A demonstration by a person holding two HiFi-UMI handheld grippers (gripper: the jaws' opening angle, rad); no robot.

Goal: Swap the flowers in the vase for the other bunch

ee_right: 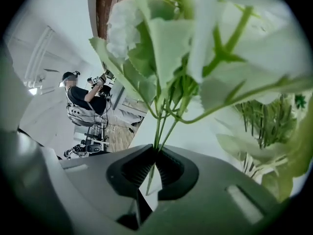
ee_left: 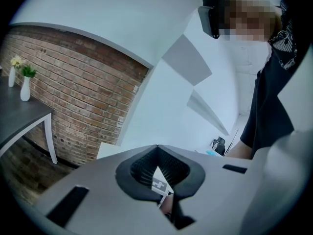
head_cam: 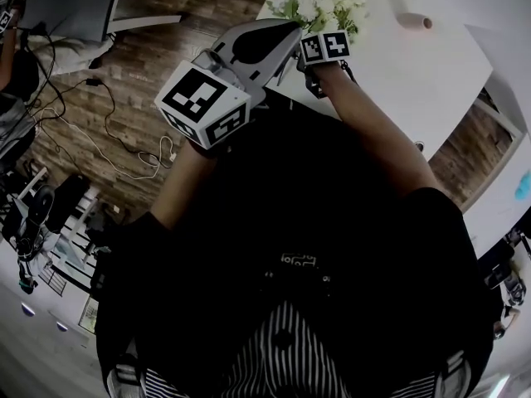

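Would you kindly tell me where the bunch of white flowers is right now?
In the head view the bunch of white flowers is at top centre, over the white table, its stems clamped by the right gripper.

No readable text anywhere, tbh. The left cube (head_cam: 203, 104) and right cube (head_cam: 325, 46) just carry black-and-white square patterns, and the shirt print (head_cam: 299, 261) is too blurry.

Rough brick is seen on the wall (ee_left: 88, 97), planked wood on the floor (head_cam: 153, 56) — a smooth matt table (head_cam: 415, 77), matt-leaved flowers (ee_right: 166, 43).
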